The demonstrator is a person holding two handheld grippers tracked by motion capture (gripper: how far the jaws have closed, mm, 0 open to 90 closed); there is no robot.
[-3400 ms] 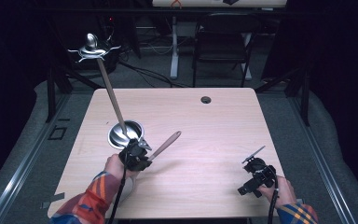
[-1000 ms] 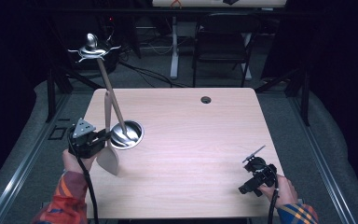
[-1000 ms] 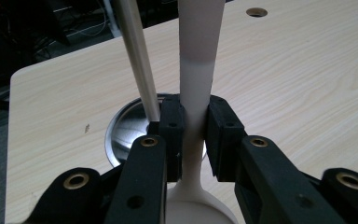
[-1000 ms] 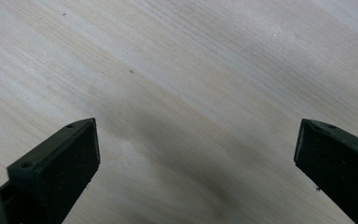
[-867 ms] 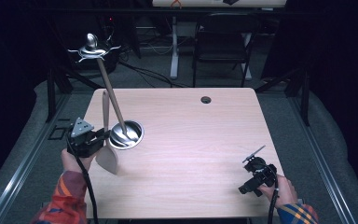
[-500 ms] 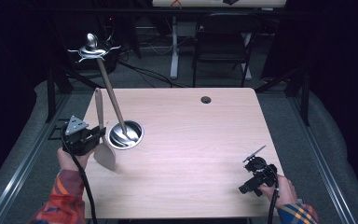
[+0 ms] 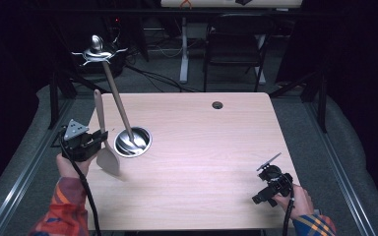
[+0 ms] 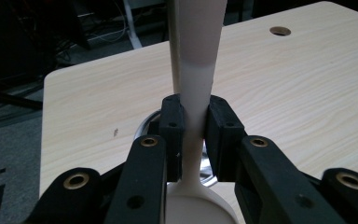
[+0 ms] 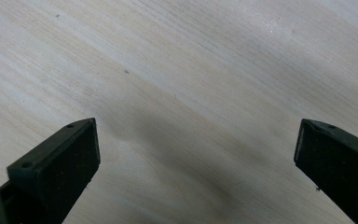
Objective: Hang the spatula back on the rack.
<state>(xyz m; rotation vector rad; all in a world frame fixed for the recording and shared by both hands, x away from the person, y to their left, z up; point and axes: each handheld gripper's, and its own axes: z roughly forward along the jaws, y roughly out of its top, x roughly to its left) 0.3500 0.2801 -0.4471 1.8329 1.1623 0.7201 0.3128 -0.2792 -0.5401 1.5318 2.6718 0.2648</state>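
Resting on the near right part of the table, the right gripper lies in the person's right hand; in the right gripper view its two black jaws stand wide apart over bare wood, with nothing between them. At the table's left edge the left gripper is clamped on the neck of a pale spatula; the left gripper view shows both pads pressing the thin handle from either side. The spatula stands nearly upright, its broad blade pointing down just above the tabletop and its handle rising past the jaws. Just beside it, toward the table's middle, sits a round metal holder base, from which a long wooden rod leans up and back to a metal top piece. Farther off, a small dark grommet hole marks the far edge.
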